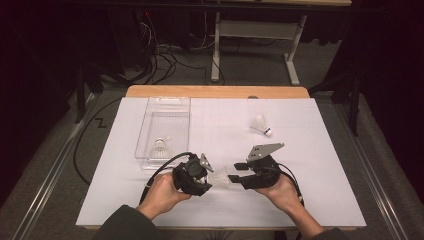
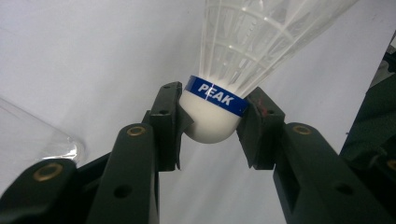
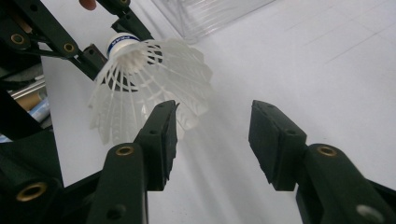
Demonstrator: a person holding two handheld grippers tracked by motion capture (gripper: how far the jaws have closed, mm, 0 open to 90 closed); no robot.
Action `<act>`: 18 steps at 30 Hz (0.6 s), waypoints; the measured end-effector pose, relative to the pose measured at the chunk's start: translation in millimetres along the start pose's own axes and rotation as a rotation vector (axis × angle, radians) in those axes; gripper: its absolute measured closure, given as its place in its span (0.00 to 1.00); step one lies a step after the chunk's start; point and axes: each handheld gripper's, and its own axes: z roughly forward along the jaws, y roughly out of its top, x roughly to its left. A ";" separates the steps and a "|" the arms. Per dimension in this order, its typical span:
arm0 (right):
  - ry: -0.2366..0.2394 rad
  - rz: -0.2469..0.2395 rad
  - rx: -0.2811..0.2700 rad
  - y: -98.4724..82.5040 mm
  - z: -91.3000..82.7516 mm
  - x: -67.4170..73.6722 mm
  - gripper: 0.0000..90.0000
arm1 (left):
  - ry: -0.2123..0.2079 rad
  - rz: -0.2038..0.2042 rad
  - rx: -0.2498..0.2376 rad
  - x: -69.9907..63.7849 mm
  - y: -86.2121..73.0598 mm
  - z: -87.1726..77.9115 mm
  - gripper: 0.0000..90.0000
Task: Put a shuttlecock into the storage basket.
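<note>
Closest to me, my left gripper (image 2: 212, 123) is clamped on the shuttlecock (image 2: 243, 51), pads pinching the white cork nose just under its blue band. That's the right place to take it: the cork looks firm and rounded, so it could slip out if I ease off, but it won't crush. The skirt is another story, a thin plastic lattice, featherlight and springy by the look of it, and I judge it would buckle under any real squeeze.

My right gripper (image 3: 212, 140) sits just beside that skirt with its jaws spread and nothing between them; the skirt's edge (image 3: 149, 88) hangs off to the side of one jaw, not touching that I can tell. So the shuttlecock floats above the white table cover (image 1: 310, 200), between my two hands, carried by the left alone.

Further out to the left, the clear plastic bin (image 1: 172, 107) already holds one shuttle (image 1: 159, 148). Beyond, to the right, a last shuttle (image 1: 260, 123) lies on its side on the cover, well apart.
</note>
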 end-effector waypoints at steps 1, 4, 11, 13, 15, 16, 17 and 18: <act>-0.005 0.001 -0.008 -1.5 -1.2 -0.9 0.57 | 0.002 -0.001 0.002 0.3 -0.1 -0.3 0.70; -0.026 0.005 -0.026 -5.9 -5.6 -3.0 0.55 | 0.002 -0.010 0.000 1.0 -0.5 -1.3 0.70; -0.089 -0.002 -0.085 -16.7 -17.4 -5.5 0.51 | 0.003 -0.025 -0.007 2.4 -1.6 -5.4 0.70; -0.102 0.002 -0.103 -20.1 -20.9 -6.2 0.49 | 0.003 -0.027 -0.008 3.0 -1.8 -6.5 0.70; -0.119 0.011 -0.120 -24.1 -24.5 -7.8 0.48 | 0.004 -0.030 -0.010 3.2 -2.2 -7.6 0.70; -0.125 0.015 -0.128 -26.3 -26.2 -9.0 0.47 | 0.004 -0.032 -0.010 3.4 -2.3 -8.2 0.70; -0.130 0.020 -0.135 -28.4 -27.9 -10.3 0.46 | 0.005 -0.033 -0.011 3.6 -2.4 -8.7 0.70; -0.137 0.025 -0.142 -30.4 -29.6 -11.5 0.46 | 0.005 -0.035 -0.012 4.1 -2.6 -9.3 0.70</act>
